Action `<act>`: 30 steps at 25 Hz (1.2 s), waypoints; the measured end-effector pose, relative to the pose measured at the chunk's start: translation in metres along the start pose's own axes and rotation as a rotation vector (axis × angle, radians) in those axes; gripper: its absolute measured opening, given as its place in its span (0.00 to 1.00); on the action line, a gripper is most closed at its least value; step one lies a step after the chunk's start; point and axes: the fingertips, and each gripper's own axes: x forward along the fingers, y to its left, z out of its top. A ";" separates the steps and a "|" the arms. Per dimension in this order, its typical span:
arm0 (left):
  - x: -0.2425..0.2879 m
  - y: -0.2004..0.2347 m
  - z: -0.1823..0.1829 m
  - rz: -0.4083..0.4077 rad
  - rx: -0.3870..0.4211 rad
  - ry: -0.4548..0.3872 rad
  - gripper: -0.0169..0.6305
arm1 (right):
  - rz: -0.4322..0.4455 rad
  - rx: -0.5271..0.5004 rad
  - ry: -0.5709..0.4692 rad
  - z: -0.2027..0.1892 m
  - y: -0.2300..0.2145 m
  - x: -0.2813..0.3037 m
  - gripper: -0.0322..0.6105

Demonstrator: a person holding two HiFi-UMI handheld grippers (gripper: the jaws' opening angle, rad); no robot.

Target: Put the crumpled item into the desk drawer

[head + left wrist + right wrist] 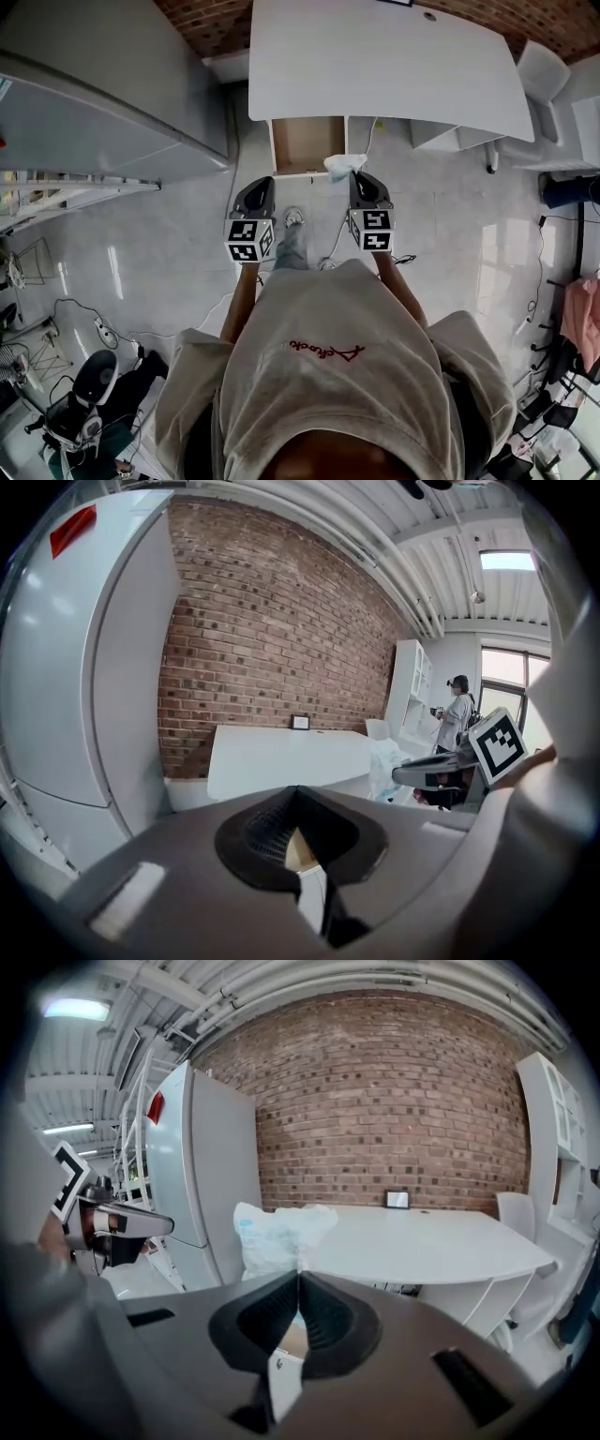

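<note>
the right claw (298, 1276) is clamped on one edge of the crumpled white plastic bag (343, 166), holding it at the open wooden drawer's (305, 141) right front corner, probably ready for dropping in. the left claw (298, 794), pressed together and empty, hovers alongside.

The table (384, 66) stands against the brick wall (206, 19), ahead of the person. Under its near edge, toward the left end, the drawer (307, 145) stands pulled out over the floor (141, 253). The 2 grippers are side by side just before the drawer. The left gripper (261, 182) is before its left front corner and the right gripper (361, 175) at its right front corner. The crumpled item (344, 166) sits at the tips of the right gripper's jaws, over that corner. A cabinet (103, 94) stands left of the table, and a chair (544, 70) sits at the table's right end. A small frame (397, 1199) sits on the table's far edge, by the wall.
</note>
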 end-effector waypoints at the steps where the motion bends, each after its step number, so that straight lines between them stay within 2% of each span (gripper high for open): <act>1: 0.006 0.007 0.002 -0.009 -0.003 0.006 0.04 | -0.007 0.002 0.007 0.003 0.000 0.007 0.07; 6: 0.041 0.036 0.007 -0.068 -0.015 0.039 0.04 | -0.043 0.012 0.040 0.015 -0.001 0.045 0.07; 16: 0.095 0.087 -0.006 -0.169 -0.034 0.107 0.04 | -0.105 0.017 0.146 0.010 0.003 0.098 0.07; 24: 0.109 0.093 -0.028 -0.178 -0.050 0.153 0.04 | -0.088 0.033 0.210 -0.014 0.003 0.113 0.07; 30: 0.113 0.090 -0.050 -0.146 -0.068 0.186 0.04 | -0.041 0.034 0.243 -0.038 0.000 0.124 0.07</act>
